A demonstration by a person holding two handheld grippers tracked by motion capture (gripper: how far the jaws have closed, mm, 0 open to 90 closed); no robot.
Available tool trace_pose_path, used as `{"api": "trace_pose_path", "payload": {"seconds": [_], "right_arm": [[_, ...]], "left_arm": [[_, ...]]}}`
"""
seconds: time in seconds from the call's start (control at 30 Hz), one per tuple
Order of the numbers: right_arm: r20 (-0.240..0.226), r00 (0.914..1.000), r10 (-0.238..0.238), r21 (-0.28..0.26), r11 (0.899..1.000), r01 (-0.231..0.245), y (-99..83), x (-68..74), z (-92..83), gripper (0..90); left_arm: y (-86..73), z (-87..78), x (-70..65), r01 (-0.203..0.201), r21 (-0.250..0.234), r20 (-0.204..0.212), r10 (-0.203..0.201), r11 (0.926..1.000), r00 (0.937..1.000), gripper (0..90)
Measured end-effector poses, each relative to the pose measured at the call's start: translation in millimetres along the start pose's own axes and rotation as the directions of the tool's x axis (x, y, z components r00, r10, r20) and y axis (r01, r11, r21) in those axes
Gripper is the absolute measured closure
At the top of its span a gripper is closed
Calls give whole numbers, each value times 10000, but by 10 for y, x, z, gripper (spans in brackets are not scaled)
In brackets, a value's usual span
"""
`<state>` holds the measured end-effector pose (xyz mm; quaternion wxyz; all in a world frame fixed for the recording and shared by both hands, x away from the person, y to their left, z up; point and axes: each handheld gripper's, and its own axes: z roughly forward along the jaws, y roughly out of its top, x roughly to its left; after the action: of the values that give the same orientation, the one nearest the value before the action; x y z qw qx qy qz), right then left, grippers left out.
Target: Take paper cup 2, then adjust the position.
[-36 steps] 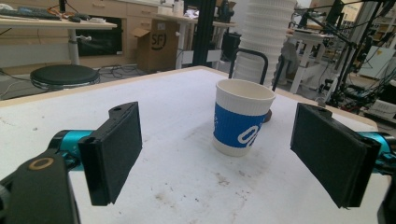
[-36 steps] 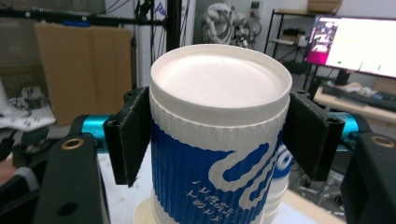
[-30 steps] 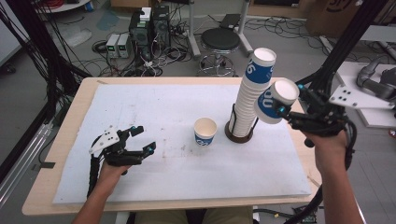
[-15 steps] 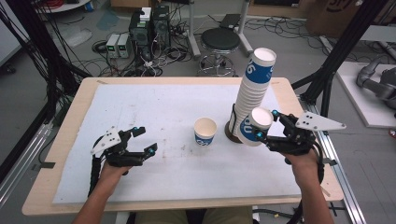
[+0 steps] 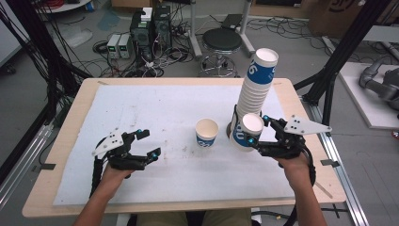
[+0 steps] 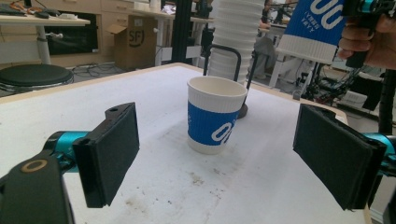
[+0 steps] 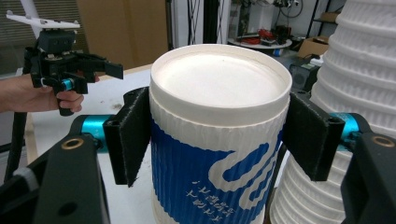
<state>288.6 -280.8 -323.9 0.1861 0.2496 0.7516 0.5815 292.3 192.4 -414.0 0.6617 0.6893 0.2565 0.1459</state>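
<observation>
High view: a blue-and-white paper cup point(image 5: 247, 132) is clamped, tilted, in the right gripper point(image 5: 258, 129), just beside the cup stack point(image 5: 256, 89). A second cup point(image 5: 206, 133) stands mid-table.

Left gripper view: the left gripper point(image 6: 215, 154) jaws, just widened, are held apart with nothing between.

Right gripper view: both pads point(image 7: 128, 140) are pressed on the cup's ribbed wall.

Held cup point(image 5: 245, 132): white ribbed paper, blue band with white print, upside down and tilted, off the table, just beside the cup stack point(image 5: 256, 89). Second cup point(image 5: 206, 133): same design, upright, open, empty, mid-table.
</observation>
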Motion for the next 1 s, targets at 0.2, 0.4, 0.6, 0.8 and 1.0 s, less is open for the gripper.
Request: {"api": "trace_pose_path", "payload": {"seconds": [0.2,0.4,0.6,0.8,1.0], "right_arm": [[-188,9998,-80,-68,9999,79,-7,26,22,294],[-394,9992,-63,-45,10000,61,-5,52,90,294],[-771,9969,-149,50,9999,153,6,94,211,293],[-1391,9898,-320,156,9993,345,14,170,383,293],[-2005,9789,-404,333,9983,480,15,267,542,293]], "left_arm": [[-3,36,-20,-95,37,216,94,9999,9997,145],[4,63,-50,-177,108,573,171,9998,9982,145],[-8,107,-97,-180,321,1088,144,9993,9940,147],[41,145,-175,-268,205,1532,233,9994,9879,148],[89,248,-285,-542,296,2083,469,9981,9769,148]]}}
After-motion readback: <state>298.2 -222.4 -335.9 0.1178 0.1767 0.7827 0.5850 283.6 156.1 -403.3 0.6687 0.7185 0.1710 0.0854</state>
